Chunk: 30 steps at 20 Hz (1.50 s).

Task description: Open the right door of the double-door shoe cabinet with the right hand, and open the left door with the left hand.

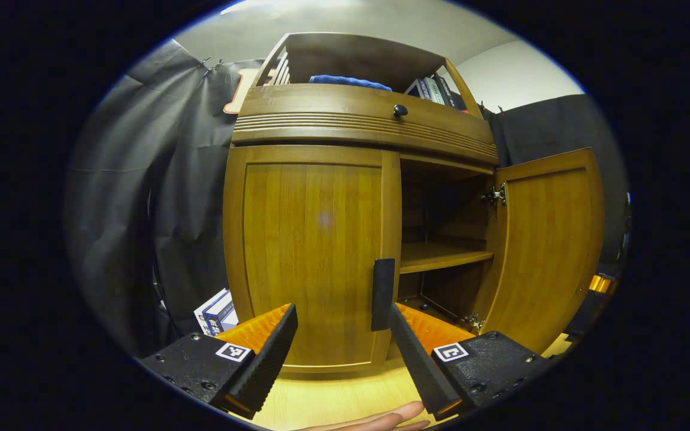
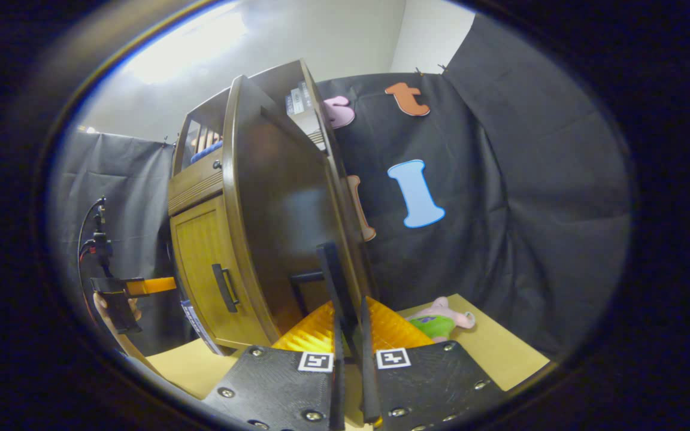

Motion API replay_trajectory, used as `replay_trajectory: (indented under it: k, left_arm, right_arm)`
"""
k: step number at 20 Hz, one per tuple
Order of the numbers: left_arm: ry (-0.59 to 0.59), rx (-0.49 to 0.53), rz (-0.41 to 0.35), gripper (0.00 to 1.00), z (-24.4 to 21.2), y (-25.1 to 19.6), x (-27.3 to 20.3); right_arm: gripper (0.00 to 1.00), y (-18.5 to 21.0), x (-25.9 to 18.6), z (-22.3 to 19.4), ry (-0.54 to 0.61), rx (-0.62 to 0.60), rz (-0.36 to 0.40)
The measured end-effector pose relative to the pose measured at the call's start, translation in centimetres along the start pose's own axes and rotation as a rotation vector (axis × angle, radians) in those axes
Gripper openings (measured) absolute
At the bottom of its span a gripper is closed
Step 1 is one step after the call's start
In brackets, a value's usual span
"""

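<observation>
The wooden shoe cabinet (image 1: pixel 357 120) stands in front of me. Its left door (image 1: pixel 312 257) is closed, with a black vertical handle (image 1: pixel 383 293) at its right edge. My left gripper (image 1: pixel 342 353) is open just in front of that door, and the handle stands by its right fingertip. The right door (image 1: pixel 551 239) is swung wide, baring an inner shelf (image 1: pixel 441 256). In the right gripper view, my right gripper (image 2: pixel 351 335) is shut on the right door's handle (image 2: pixel 328 269), and the dark outer face of that door (image 2: pixel 285 209) rises before it.
A black-knobbed drawer (image 1: pixel 400 110) runs above the doors, with a blue cloth (image 1: pixel 350 81) and books on top. Boxes (image 1: pixel 216 311) lean by the cabinet's left side. A plush toy (image 2: pixel 441 320) lies on the table (image 2: pixel 501 347) to the right. A hand (image 1: pixel 381 420) shows below.
</observation>
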<state>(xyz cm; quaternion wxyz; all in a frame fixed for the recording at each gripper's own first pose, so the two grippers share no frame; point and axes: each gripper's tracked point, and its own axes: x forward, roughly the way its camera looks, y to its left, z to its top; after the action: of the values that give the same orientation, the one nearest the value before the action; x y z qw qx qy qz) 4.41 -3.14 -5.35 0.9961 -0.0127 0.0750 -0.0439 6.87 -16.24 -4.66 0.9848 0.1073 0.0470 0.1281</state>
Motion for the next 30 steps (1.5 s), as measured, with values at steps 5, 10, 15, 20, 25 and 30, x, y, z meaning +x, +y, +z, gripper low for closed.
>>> replay_trajectory:
  k: [5,10,15,20,25,30]
  left_arm:
    - [-0.007,-0.034,-0.033,0.92,0.1,-1.1,0.7]
    - [-0.033,-0.051,-0.064,0.91,0.1,-2.3,2.0]
    - [-0.063,-0.107,-0.039,0.91,0.0,-1.6,4.1]
    - [-0.013,-0.133,-0.055,0.95,-2.1,-2.4,6.2]
    - [-0.075,-0.067,-0.073,0.95,-2.1,-3.8,8.4]
    - [-0.026,-0.107,-0.102,0.85,-4.5,-5.3,10.7]
  right_arm:
    - [0.12,-2.0,-0.2,0.5,-0.004,-0.023,0.021]
    - [0.12,-2.7,-0.5,0.6,0.000,-0.037,0.036]
    - [0.44,-4.5,-4.7,1.8,-0.073,-0.066,-0.049]
    - [0.54,-3.5,-9.0,5.9,-0.200,-0.027,-0.140]
    - [0.72,0.1,-11.5,8.7,-0.233,0.002,-0.163]
    - [0.93,4.2,-12.7,8.8,-0.252,-0.019,-0.176]
